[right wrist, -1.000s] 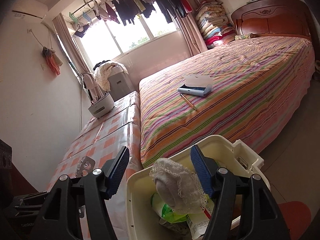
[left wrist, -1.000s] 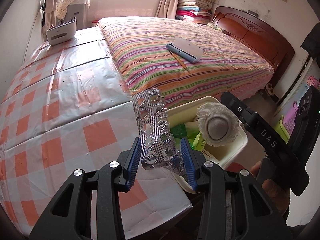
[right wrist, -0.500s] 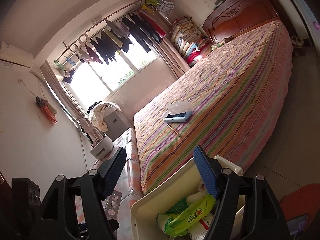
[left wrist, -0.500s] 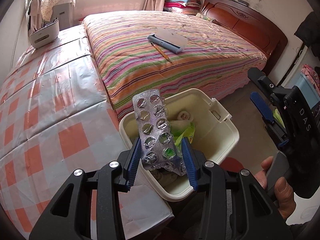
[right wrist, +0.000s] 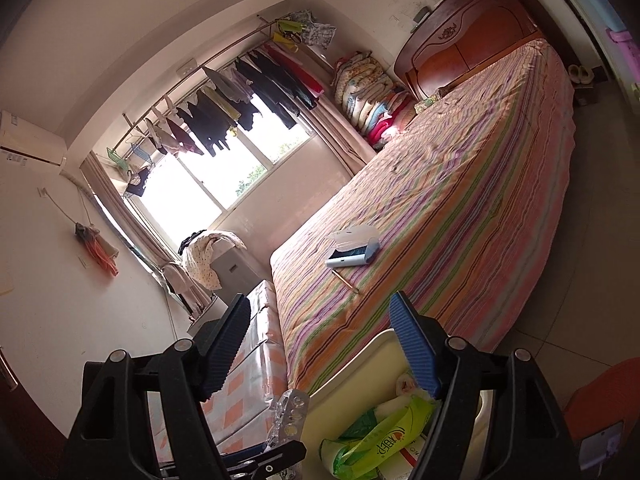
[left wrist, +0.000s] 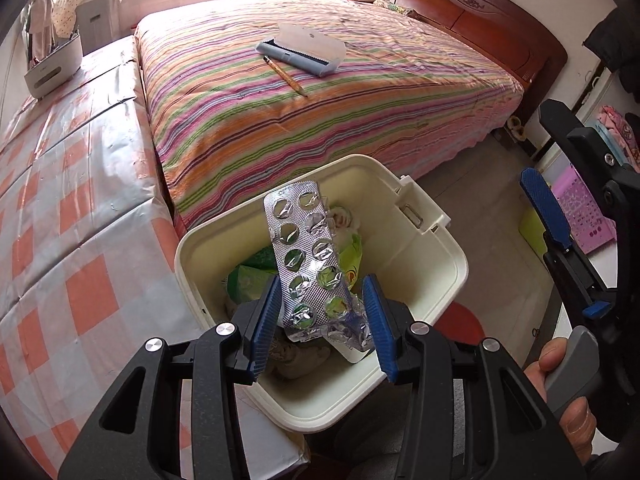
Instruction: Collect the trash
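Standing by striped bed (left wrist: 320, 120), checked tablecloth (left wrist: 72, 240), bin (left wrist: 440, 280) w/ trash

Two grippers: the left gripper (left wrist: 322, 316) at the bottom centre of its own view, the right gripper (right wrist: 320, 356) low in its own.

One silver blister pack (left wrist: 310, 256), mid-frame.

One cream trash bin (left wrist: 436, 280), below centre.

One green plastic bag (right wrist: 376, 444) in it, at the bottom of the right view.

One pencil (left wrist: 285, 76) and one blue-grey case (left wrist: 300, 50) on one striped bed (left wrist: 320, 120), upper centre.

One white holder (left wrist: 52, 68), upper left.
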A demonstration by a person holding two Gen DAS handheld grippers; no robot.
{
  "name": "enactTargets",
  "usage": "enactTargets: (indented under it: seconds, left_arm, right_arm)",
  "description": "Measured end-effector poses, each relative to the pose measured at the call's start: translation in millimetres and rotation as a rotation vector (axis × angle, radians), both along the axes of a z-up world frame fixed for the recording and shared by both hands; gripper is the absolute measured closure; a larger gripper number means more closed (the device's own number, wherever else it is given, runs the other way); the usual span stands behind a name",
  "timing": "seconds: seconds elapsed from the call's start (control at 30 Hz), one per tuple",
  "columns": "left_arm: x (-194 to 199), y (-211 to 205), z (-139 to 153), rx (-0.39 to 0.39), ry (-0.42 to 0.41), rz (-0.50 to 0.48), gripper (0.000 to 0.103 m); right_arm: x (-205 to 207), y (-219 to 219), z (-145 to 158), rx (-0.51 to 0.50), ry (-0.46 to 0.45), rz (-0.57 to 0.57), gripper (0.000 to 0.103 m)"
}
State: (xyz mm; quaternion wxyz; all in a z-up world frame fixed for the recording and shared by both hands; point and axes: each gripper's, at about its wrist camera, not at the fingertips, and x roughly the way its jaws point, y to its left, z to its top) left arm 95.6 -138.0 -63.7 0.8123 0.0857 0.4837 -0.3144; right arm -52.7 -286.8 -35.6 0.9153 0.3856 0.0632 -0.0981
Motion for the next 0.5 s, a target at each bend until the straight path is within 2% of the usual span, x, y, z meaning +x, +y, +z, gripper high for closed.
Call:
enactTargets:
  seconds: [0.03, 0.1, 0.17, 0.27, 0.5]
  left_arm:
    - [0, -2, -1, 0.002, -0.002, -0.003, 0.054]
    - [-2, -5, -3, 0.005, -0.008, -0.013, 0.04]
    - [-4, -6, -2, 0.002, -0.023, -0.011, 0.033]
    - [-6, -4, -1, 0.004, -0.046, 0.003, 0.028]
    - [-4, 13, -3, 0.011, -0.05, 0.056, 0.028]
  right_arm:
    - [0, 0, -1, 0.0, 0.001, 0.001, 0.033]
    - [0, -1, -1, -0.003, 0.003, 0.002, 0.033]
    - [0, -1, 0, -0.003, 0.003, 0.003, 0.033]
    - [0, 0, 0, -0.004, 0.002, -0.001, 0.033]
    - [1, 0, -1, -0.014, 0.013, 0.002, 0.033]
